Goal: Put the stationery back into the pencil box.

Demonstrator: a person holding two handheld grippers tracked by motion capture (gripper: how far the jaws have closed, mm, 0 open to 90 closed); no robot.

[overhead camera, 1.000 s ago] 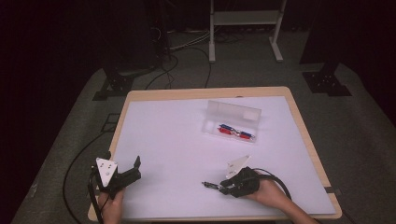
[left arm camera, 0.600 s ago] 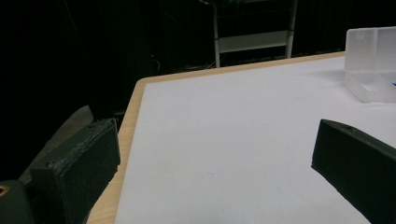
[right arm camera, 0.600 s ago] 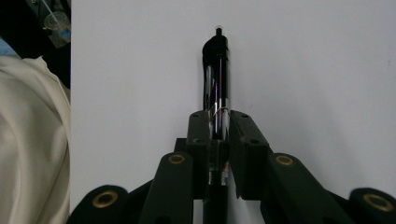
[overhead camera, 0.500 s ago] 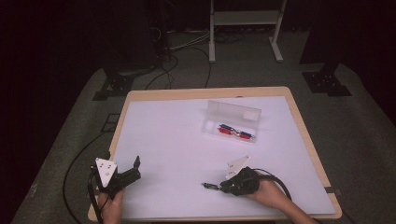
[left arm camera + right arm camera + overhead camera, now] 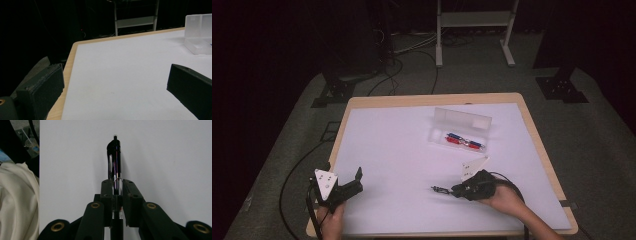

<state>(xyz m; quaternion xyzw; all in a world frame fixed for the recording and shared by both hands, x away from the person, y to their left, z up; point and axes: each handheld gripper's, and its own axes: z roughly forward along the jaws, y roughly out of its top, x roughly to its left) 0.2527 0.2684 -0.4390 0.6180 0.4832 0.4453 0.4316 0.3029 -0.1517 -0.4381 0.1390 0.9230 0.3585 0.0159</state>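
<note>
A black pen (image 5: 114, 165) sticks out from between the jaws of my right gripper (image 5: 115, 182), which is shut on it; its clip end points away from the camera. In the high view the right gripper (image 5: 451, 190) lies low over the white table sheet (image 5: 402, 150) near the front right, the pen (image 5: 439, 189) pointing left. My left gripper (image 5: 354, 181) rests at the front left corner, open, with nothing between its pads (image 5: 47, 85). A clear plastic pen case (image 5: 459, 131) lies open at mid-right, holding red and blue pens (image 5: 462, 141).
The case's corner (image 5: 198, 35) appears at the right of the left gripper view. A wooden table rim (image 5: 432, 99) borders the sheet. Cables and stand feet (image 5: 557, 85) lie on the dark floor behind. A cream cloth (image 5: 17, 202) lies beside the table edge.
The right gripper's jaws have closed onto the black pen. Both hands stay almost where they were.
</note>
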